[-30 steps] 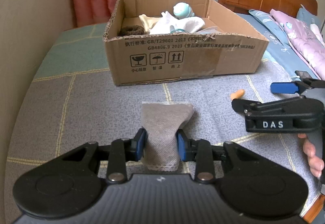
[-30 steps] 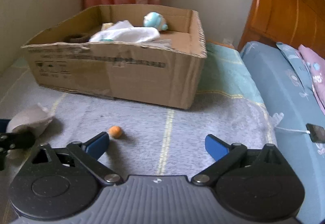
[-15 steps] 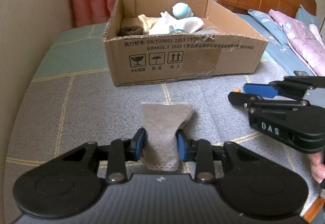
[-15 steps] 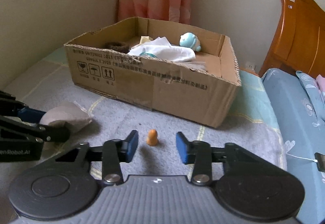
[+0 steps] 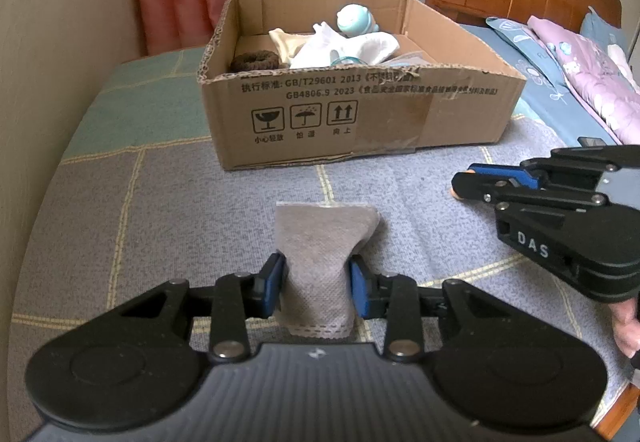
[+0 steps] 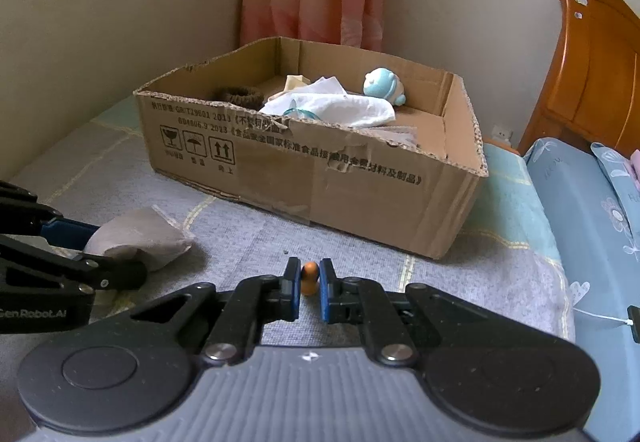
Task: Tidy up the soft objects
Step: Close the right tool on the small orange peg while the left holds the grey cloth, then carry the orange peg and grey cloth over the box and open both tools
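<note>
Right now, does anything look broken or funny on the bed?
Yes, the cardboard box looks battered. Its front top edge is torn and ragged, and the brown tape on the front wall is peeling. Nothing has spilled: the white cloth and blue toy sit inside it.
</note>
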{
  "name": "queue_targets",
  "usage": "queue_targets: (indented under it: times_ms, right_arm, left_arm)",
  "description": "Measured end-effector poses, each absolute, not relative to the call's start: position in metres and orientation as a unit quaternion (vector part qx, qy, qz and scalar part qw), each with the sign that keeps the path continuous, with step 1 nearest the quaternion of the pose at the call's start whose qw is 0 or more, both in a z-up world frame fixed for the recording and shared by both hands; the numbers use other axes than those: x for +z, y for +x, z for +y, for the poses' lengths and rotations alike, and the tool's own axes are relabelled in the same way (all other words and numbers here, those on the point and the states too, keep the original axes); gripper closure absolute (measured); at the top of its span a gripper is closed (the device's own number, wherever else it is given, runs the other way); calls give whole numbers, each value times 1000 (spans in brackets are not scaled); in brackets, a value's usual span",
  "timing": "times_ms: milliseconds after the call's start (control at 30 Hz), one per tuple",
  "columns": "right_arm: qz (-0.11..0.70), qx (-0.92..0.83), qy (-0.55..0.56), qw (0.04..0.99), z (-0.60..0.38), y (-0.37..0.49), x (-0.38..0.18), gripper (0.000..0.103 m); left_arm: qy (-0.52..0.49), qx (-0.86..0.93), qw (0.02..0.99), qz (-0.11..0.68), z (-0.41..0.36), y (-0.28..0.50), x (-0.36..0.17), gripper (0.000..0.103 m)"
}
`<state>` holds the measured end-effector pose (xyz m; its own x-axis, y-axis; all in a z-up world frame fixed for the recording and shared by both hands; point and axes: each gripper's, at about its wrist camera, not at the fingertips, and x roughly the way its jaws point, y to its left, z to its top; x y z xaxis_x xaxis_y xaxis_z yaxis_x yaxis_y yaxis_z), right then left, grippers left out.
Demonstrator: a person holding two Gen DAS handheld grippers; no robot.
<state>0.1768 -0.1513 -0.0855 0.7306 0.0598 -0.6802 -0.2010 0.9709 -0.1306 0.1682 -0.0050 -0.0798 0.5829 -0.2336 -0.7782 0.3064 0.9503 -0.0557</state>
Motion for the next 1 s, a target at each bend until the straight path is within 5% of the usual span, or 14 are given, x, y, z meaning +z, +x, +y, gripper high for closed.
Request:
queue_targets:
  times_ms: [1000]
  right_arm:
    - [282,113,-157,940,-162,167,18,91]
  left_arm:
    - [93,-201,899,377,-7,149,-21,77]
